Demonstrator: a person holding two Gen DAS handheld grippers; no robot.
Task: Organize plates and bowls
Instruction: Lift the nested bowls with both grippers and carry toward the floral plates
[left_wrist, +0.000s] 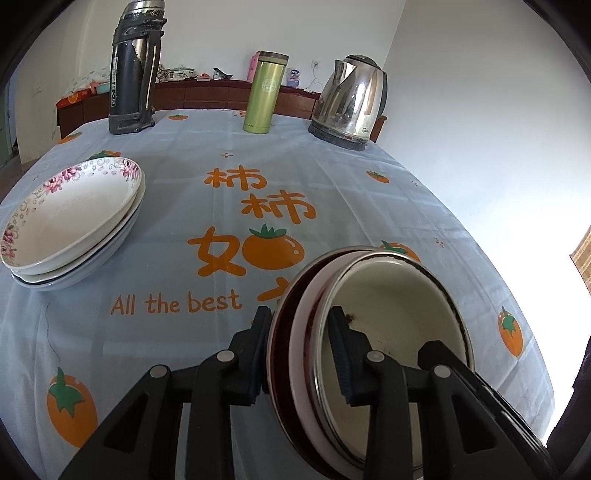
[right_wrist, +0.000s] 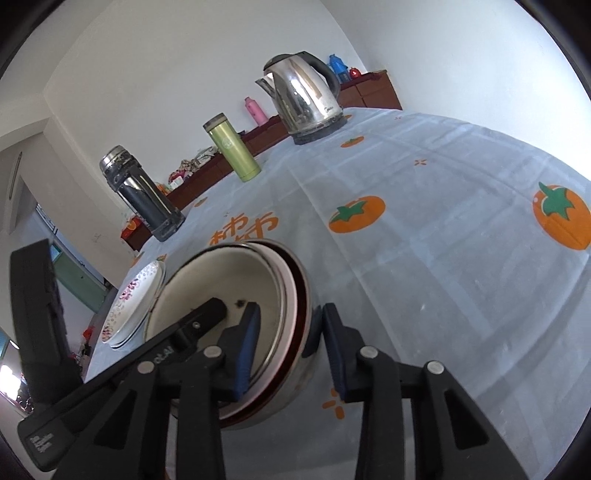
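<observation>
Several nested bowls, cream enamel inside, red and steel outside, sit tilted on the tablecloth at the near right. My left gripper is shut on the stack's left rims, one pad outside and one inside. In the right wrist view the same bowls have my right gripper shut on their right wall, one pad inside and one against the steel outer bowl. The left gripper's finger reaches into the bowl from the left. A stack of floral-rimmed plates lies to the left, also visible as plates.
A dark thermos, a green tumbler and a steel kettle stand along the table's far edge. The light blue persimmon-print tablecloth covers the table. A wooden cabinet with clutter runs behind.
</observation>
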